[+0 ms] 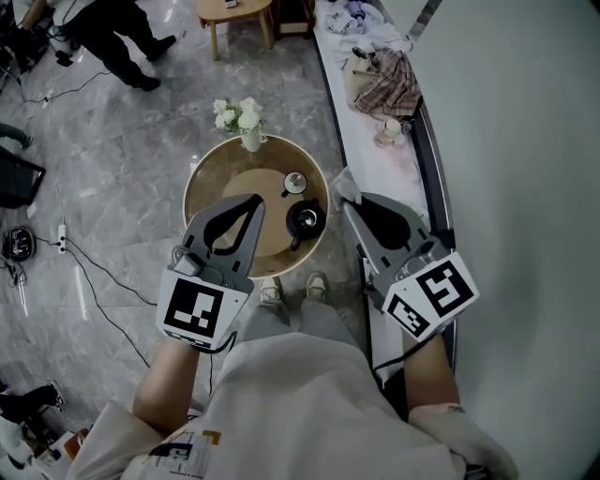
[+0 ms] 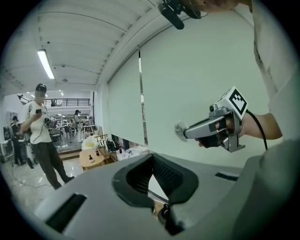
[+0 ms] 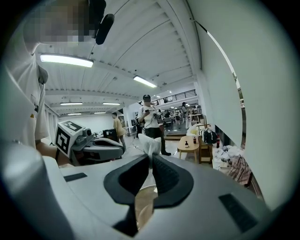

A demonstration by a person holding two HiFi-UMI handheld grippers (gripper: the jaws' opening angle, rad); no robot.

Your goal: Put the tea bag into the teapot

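A black teapot [image 1: 306, 219] stands uncovered on the round wooden table [image 1: 208, 178], with its lid [image 1: 294, 181] lying just beyond it. My right gripper [image 1: 343, 194] hovers well above and to the right of the pot, shut on a white tea bag [image 1: 341, 182]. In the right gripper view the tea bag [image 3: 150, 142] sticks up from between the closed fingertips. The left gripper view shows the same tea bag [image 2: 180, 131] at the tip of the right gripper [image 2: 186, 133]. My left gripper [image 1: 255, 202] hangs left of the pot, shut, with nothing in it.
A vase of white flowers [image 1: 245, 120] stands at the table's far rim. A long white bench [image 1: 394, 159] with clothes [image 1: 386, 81] runs along the right wall. A small wooden table [image 1: 234, 13] and a standing person [image 1: 112, 37] are farther off. Cables [image 1: 89, 277] trail on the floor at left.
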